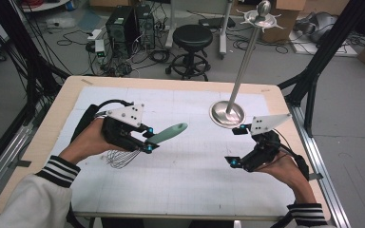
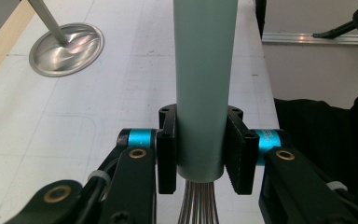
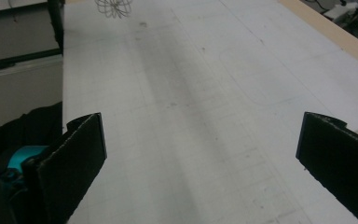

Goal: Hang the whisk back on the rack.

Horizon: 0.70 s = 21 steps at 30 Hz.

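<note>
Two hand-held grippers are at work over the desk [image 1: 180, 190]. The left hand-held gripper [image 1: 148, 140] is clamped on a whisk [image 1: 164, 136], its jaws pressing the pale green handle [image 2: 206, 70] just above the point where the wires [image 2: 198, 203] leave it. In the high view the whisk is held above the white mat, left of centre, with the handle pointing toward the metal stand [image 1: 227, 114] and the wire head [image 1: 121, 158] hanging back under the hand. The right hand-held gripper [image 1: 236, 146] hovers near the right edge with its jaws spread wide and nothing between them.

The step in hand is judged to be the carrying of the whisk toward the stand, probably to be hung from the hooks at its top [image 1: 260, 18]. The grip sits at the wire end of the handle, so the long free end can swing; the squeeze is best kept firm and the wrist turned slowly. The stand's thin pole [image 1: 242, 66] may tip easily if it is knocked, so an approach from the side is advised, and the base could be steadied by the free right hand-held gripper.
</note>
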Tool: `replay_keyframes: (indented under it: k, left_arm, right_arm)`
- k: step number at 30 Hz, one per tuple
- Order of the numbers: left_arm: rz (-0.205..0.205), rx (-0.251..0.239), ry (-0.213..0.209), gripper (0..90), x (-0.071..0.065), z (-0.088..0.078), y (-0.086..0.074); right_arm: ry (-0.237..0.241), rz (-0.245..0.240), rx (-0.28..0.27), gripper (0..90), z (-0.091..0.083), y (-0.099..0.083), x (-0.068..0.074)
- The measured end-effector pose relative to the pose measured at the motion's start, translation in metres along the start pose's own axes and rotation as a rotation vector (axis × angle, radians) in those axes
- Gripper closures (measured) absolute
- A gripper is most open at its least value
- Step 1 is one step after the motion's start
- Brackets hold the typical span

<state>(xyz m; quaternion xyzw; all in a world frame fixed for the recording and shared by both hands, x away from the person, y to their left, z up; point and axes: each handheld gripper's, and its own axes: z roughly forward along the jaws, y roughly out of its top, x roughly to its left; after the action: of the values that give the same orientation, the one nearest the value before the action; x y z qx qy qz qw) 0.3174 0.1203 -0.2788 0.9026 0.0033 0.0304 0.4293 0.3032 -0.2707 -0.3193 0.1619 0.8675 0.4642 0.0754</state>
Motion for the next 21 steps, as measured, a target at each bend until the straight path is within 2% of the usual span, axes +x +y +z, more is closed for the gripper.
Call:
replay_keyframes:
  k: [16, 21]
  left_arm:
    - [0.013, -0.011, -0.012, 69.2, -0.001, 0.000, 0.001]
    - [0.018, -0.011, -0.020, 69.2, -0.002, 0.001, 0.002]
  right_arm:
    - [0.062, -0.074, -0.019, 0.6, 0.003, 0.036, 0.008]
    - [0.107, -0.116, -0.039, 0.6, 0.007, 0.051, 0.014]
